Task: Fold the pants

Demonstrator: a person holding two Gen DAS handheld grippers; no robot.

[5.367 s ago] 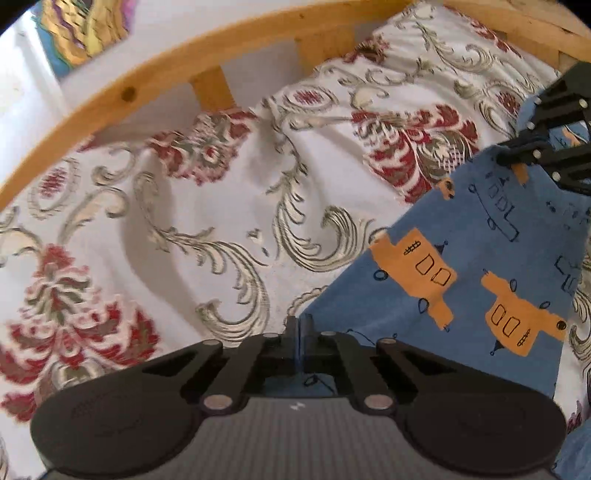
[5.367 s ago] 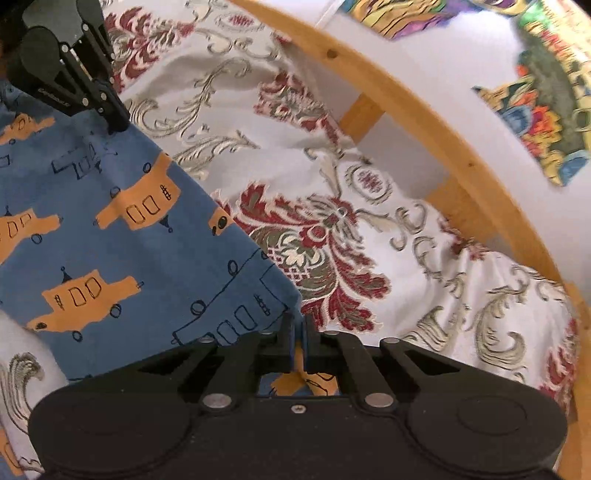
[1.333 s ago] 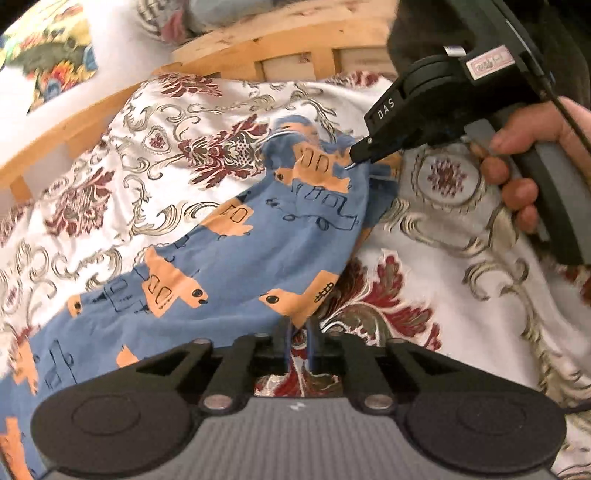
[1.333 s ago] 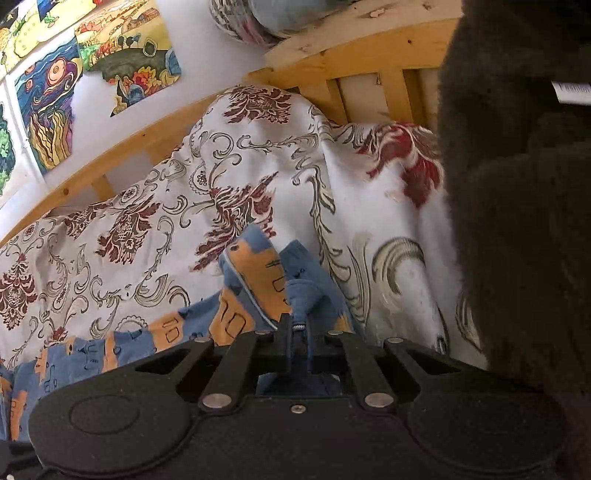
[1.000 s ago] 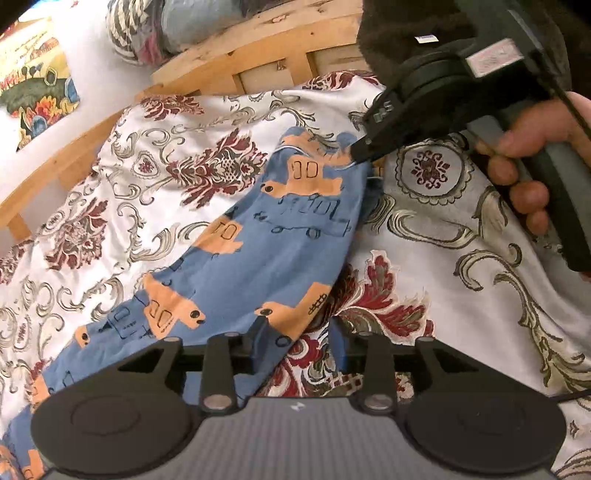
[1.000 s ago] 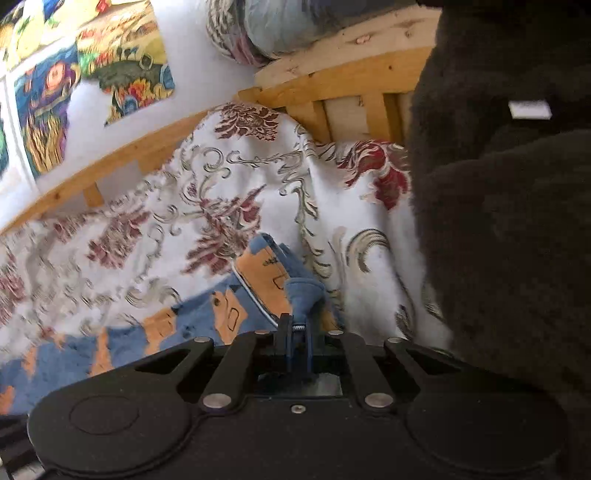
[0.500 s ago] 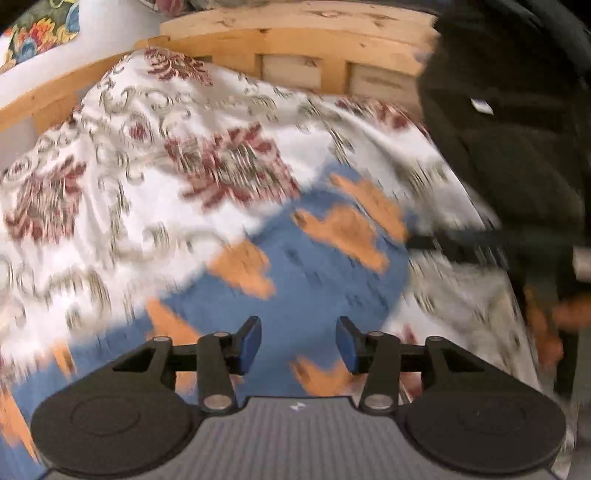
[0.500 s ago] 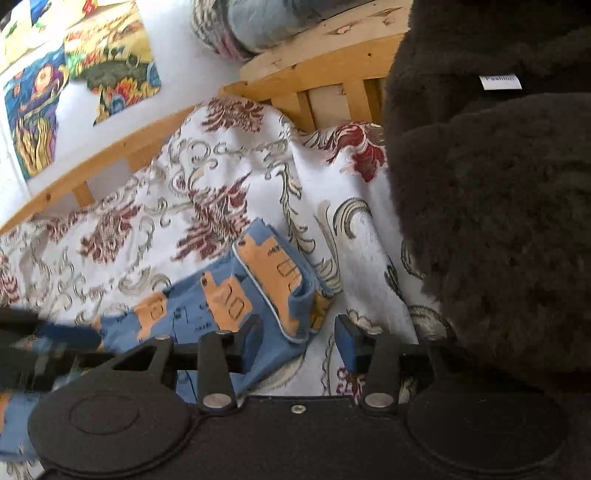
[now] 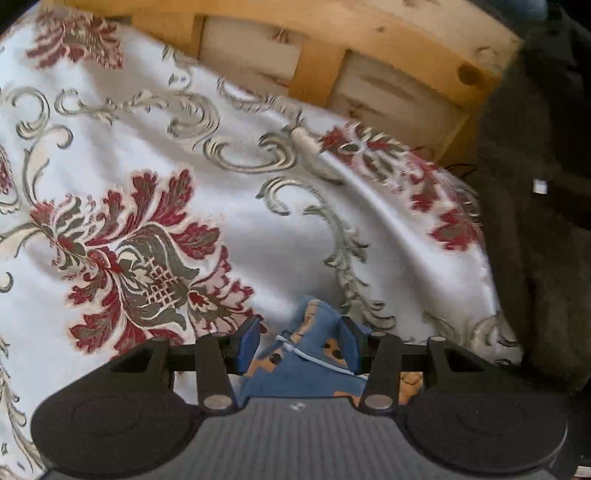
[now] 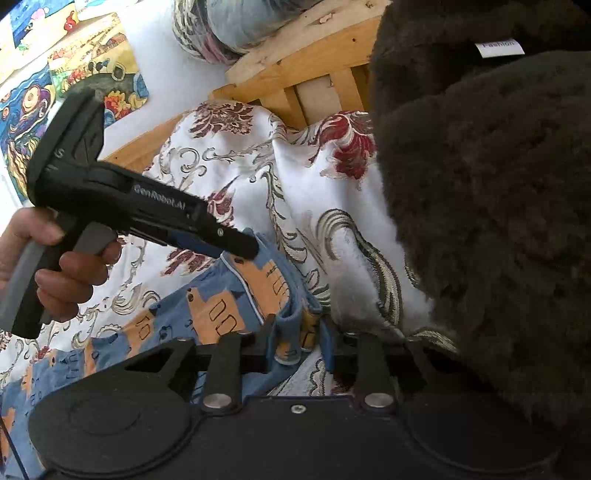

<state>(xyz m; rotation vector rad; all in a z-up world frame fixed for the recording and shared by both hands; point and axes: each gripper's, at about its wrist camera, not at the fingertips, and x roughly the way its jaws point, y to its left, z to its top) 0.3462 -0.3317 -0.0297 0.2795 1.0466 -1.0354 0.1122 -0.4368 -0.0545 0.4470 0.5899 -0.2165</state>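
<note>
The blue pants [image 10: 207, 314] with orange boat prints lie on the floral bedspread [image 9: 147, 184]. In the right wrist view, my right gripper [image 10: 298, 341] has the folded waistband edge between its blue pads. Its jaws are closing, and the fold still looks loose. A hand holds my left gripper [image 10: 245, 251] just above the waistband's far corner. In the left wrist view, my left gripper [image 9: 298, 343] is open. A raised corner of the pants [image 9: 314, 369] stands between its pads and leans against the right one.
A wooden bed frame [image 9: 332, 55] borders the bedspread at the back. A person's dark fuzzy garment [image 10: 498, 221] fills the right side, close to both grippers. Colourful pictures [image 10: 74, 92] hang on the white wall, and a rolled bundle [image 10: 229, 22] rests on the frame.
My left gripper let go of the pants, opened and swung over to the waistband corner. My right gripper released the waistband, opened wide, and its jaws have since narrowed around the fold.
</note>
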